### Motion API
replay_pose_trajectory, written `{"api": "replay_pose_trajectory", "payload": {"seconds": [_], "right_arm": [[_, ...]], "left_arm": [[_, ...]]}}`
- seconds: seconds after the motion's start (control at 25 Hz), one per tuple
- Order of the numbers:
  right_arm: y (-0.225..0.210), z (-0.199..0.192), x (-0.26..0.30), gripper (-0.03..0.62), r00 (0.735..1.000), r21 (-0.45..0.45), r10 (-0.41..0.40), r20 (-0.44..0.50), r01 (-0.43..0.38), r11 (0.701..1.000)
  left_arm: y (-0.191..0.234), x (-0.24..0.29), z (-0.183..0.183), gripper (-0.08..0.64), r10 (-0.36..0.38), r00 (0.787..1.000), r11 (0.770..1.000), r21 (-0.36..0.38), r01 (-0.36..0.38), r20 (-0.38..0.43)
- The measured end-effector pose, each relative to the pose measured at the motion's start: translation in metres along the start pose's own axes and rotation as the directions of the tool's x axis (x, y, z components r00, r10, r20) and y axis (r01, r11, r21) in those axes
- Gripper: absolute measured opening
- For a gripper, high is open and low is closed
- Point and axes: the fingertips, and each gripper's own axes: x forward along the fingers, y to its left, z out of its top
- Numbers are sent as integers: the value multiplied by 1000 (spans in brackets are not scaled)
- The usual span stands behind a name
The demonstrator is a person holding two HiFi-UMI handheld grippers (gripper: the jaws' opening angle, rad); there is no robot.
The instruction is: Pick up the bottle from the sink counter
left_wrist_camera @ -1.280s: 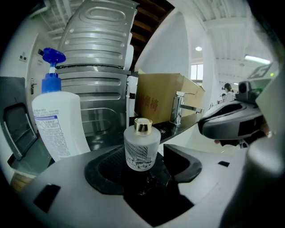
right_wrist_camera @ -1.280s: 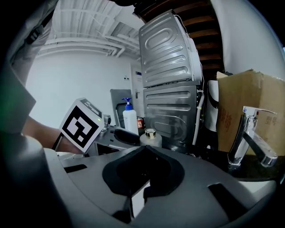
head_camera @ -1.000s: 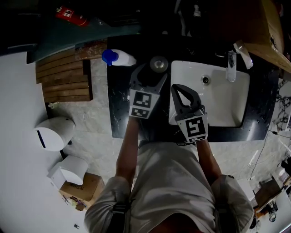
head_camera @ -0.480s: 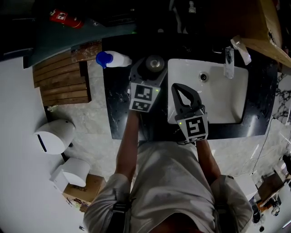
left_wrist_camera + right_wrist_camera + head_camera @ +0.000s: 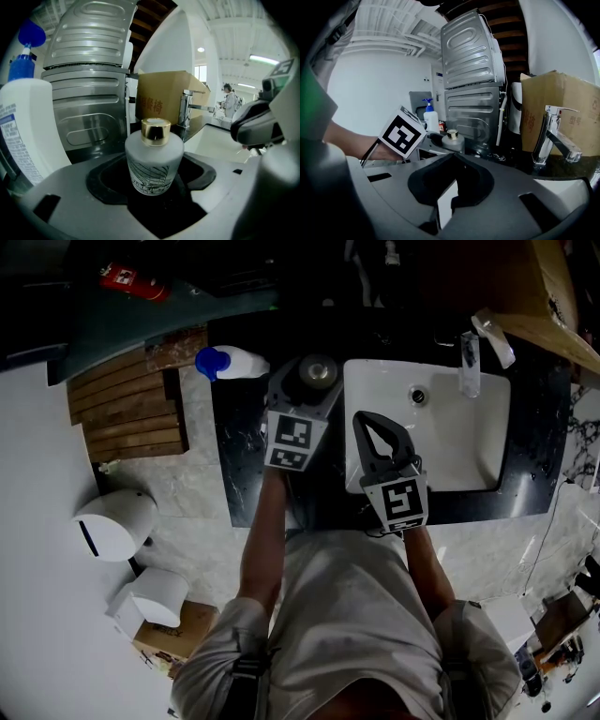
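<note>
A small frosted bottle [image 5: 154,161] with a gold cap stands upright on the black sink counter [image 5: 239,456]. It is the round thing [image 5: 317,371] left of the basin in the head view. My left gripper [image 5: 154,177] is open wide with the bottle between its jaws, and a dark gap shows on each side of the glass. In the head view the left gripper [image 5: 315,379] flanks the bottle. My right gripper [image 5: 365,420] hovers over the basin's near left edge, jaws together, holding nothing. The right gripper view shows the bottle [image 5: 453,139] beyond its closed jaws [image 5: 451,159].
A white spray bottle [image 5: 232,362] with a blue cap stands at the counter's far left corner, close beside the left gripper. The white basin [image 5: 450,456] and chrome faucet [image 5: 469,371] lie to the right. A cardboard box [image 5: 164,101] and a ribbed metal panel [image 5: 89,93] rise behind.
My left gripper has slid forward, so its jaws now reach around the bottle. The right gripper has stayed in place.
</note>
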Motion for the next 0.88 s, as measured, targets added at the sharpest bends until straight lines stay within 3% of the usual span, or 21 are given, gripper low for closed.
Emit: {"api": "replay_pose_trajectory", "payload": {"seconds": [0.88], "right_arm": [[1,10,-17,-5,999,-17,-23,28,24,1000]], "left_arm": [[-13,-20,8,319,-16,999,1000,-25,17,38]]}}
